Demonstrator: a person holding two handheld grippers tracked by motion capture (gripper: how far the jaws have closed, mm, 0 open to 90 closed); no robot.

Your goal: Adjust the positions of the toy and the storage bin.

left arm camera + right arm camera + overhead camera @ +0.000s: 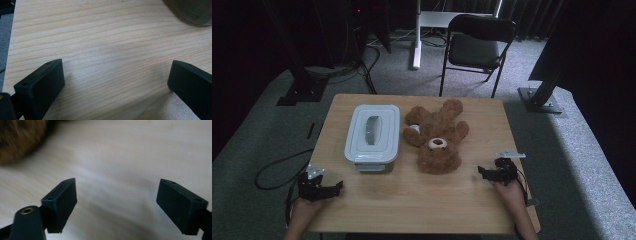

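Both the left gripper [336,186] and the right gripper [482,171] stand wide open, holding nothing; the soft teddy bear [437,135] might slip from a shallow pinch; the box [372,136] lid is closed.

High view dim and grainy, surroundings near black beyond the table [412,200], which catches soft overhead light. Left gripper view bright, wood grain sharp, faint shadows under the jaws. Right gripper view washed out and motion-blurred; teddy bear [20,137] at top left of the table out of focus.
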